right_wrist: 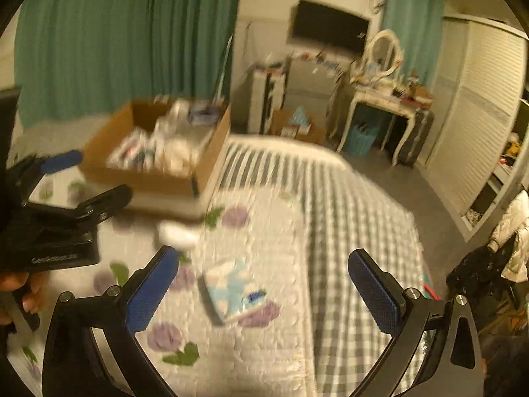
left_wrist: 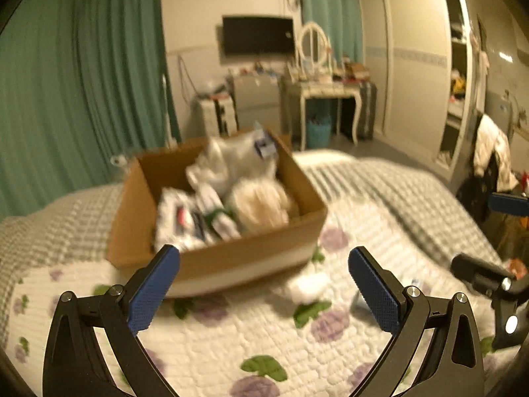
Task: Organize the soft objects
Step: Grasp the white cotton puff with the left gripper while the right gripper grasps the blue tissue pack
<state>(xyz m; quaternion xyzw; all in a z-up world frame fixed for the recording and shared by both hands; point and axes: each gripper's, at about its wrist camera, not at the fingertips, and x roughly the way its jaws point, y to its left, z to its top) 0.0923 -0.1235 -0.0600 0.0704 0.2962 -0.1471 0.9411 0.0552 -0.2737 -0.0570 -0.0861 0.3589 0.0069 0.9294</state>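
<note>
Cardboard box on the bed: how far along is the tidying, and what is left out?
Done: the cardboard box already holds several soft packs and a cream plush item. In hand: nothing; the left gripper and right gripper are both open and empty. Left: a small white bundle and a blue-and-white tissue pack lie loose on the floral quilt.

Teal curtains (left_wrist: pixel 82 82), wall TV (left_wrist: pixel 258 39), dressing table (left_wrist: pixel 324 89), white wardrobe (left_wrist: pixel 413 66).

Both hand-held grippers (left_wrist: pixel 264 284) (right_wrist: pixel 264 284) — agape, empty
</note>
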